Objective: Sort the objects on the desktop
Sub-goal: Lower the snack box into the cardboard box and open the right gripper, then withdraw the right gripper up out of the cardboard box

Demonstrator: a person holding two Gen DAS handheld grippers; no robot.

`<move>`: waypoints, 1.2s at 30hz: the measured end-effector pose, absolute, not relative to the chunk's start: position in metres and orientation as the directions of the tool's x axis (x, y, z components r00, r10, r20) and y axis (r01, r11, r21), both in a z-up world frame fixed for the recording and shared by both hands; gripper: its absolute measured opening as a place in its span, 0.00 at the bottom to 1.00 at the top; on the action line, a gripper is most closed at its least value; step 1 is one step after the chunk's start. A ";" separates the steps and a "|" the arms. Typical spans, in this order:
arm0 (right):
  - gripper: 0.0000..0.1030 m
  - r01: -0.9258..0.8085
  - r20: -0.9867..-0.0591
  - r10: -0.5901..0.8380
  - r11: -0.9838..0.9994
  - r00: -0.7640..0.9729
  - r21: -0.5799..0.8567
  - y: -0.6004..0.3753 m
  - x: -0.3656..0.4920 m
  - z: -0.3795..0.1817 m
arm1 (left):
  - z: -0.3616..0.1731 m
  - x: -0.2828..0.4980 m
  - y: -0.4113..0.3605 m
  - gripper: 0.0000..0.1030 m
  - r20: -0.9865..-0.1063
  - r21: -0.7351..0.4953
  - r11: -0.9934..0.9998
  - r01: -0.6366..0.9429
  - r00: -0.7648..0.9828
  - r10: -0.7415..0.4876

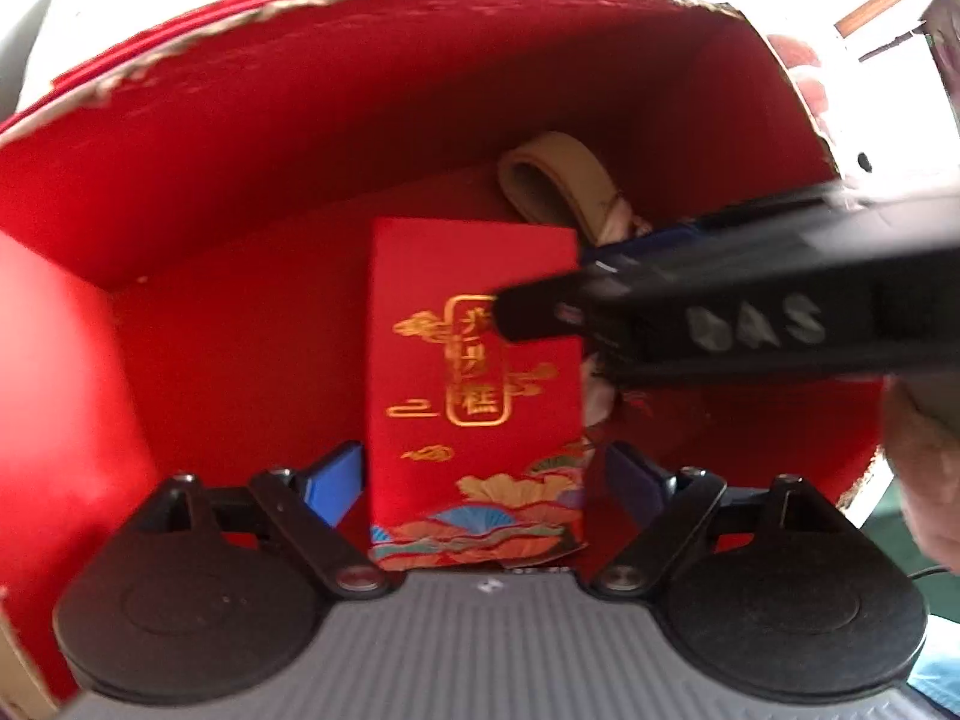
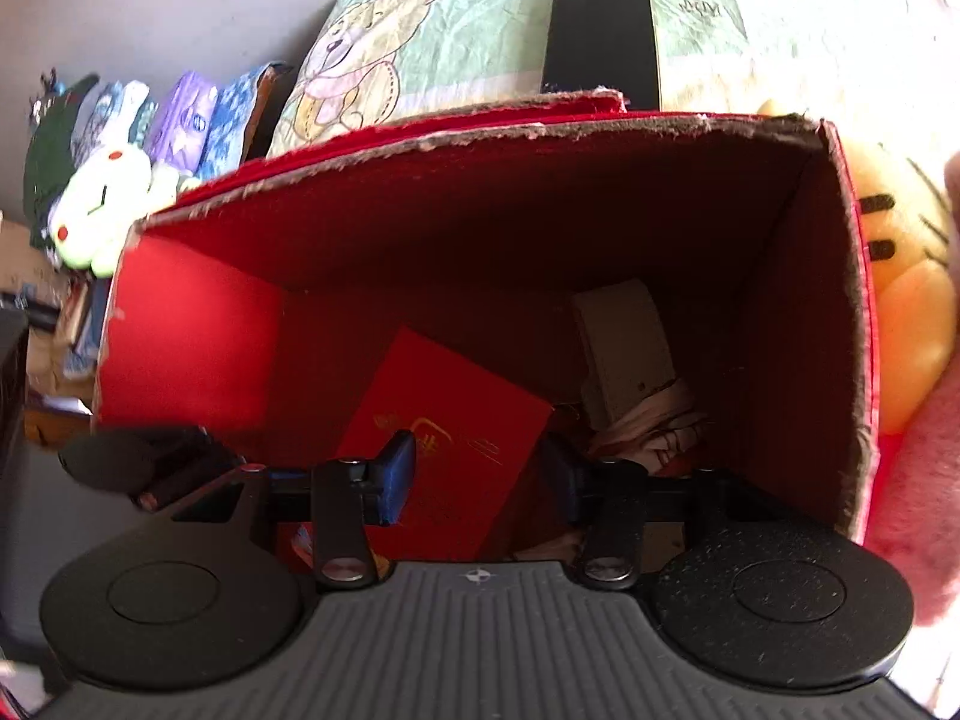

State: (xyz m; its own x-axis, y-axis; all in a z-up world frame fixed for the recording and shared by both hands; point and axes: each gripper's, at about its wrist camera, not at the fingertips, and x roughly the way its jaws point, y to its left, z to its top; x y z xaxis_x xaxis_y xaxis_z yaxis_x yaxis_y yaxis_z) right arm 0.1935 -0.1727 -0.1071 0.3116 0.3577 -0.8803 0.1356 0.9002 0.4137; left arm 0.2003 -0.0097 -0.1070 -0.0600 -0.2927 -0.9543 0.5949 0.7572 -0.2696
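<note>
A red cardboard box [image 1: 240,138] with torn rims fills both views, and both grippers reach into it. A red envelope [image 1: 474,372] with gold characters and a flower print lies flat on the box floor. My left gripper [image 1: 483,480] is open, its blue pads either side of the envelope's lower end. My right gripper [image 2: 477,474] is also open and hovers over the same envelope [image 2: 444,420]. In the left wrist view the right gripper [image 1: 510,318] comes in from the right across the envelope. Nothing is held.
Also in the box are a beige strap loop [image 1: 552,180], a small white box [image 2: 624,354] and crumpled patterned paper [image 2: 654,426]. Outside it are a green-white plush [image 2: 102,198], a yellow plush [image 2: 900,300], pink fluffy fabric [image 2: 924,480] and a black slab [image 2: 600,36] on a bear-print sheet [image 2: 420,42].
</note>
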 end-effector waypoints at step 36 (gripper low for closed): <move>0.46 0.162 -0.724 0.240 0.884 0.647 0.438 -0.220 0.116 -0.040 | -0.077 0.183 -0.019 0.85 -0.963 -0.110 0.811 0.575 0.139 -0.230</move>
